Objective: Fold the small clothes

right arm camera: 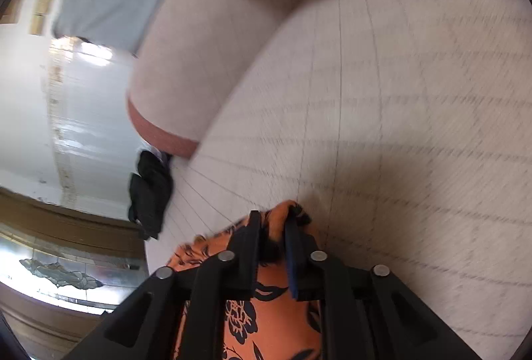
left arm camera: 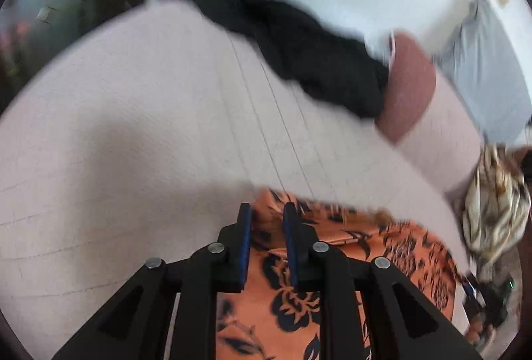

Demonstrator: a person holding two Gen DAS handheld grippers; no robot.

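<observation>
Item: orange floral garment point(left arm camera: 332, 260), black-patterned, laid on a pale quilted bed surface point(left arm camera: 133, 127).

Left gripper point(left arm camera: 267, 210): jaws narrowly parted, set over the garment's far edge. No cloth is clearly seen pinched between the blue pads point(left arm camera: 246, 237); the hem is judged released or nearly so.

Right gripper point(right arm camera: 272, 217): jaws narrow, with a bunched corner of the same garment point(right arm camera: 266, 310) seen between them. Whether the pads press on it cannot be told.

Surroundings: a black garment point(left arm camera: 299, 54) is heaped at the far edge, well apart; a pink bolster point(left arm camera: 412, 84) lies beside it; cream patterned cloth point(left arm camera: 495, 213) is piled at the right.

Step in hand, as judged: a fold is being laid down and let go.

Handling notes: both corners are best released level with each other, so the edge lies straight. The grippers should be lifted clear, not dragged, lest thin fabric be pulled askew. Any creased fold should be smoothed before the next one is taken.
</observation>
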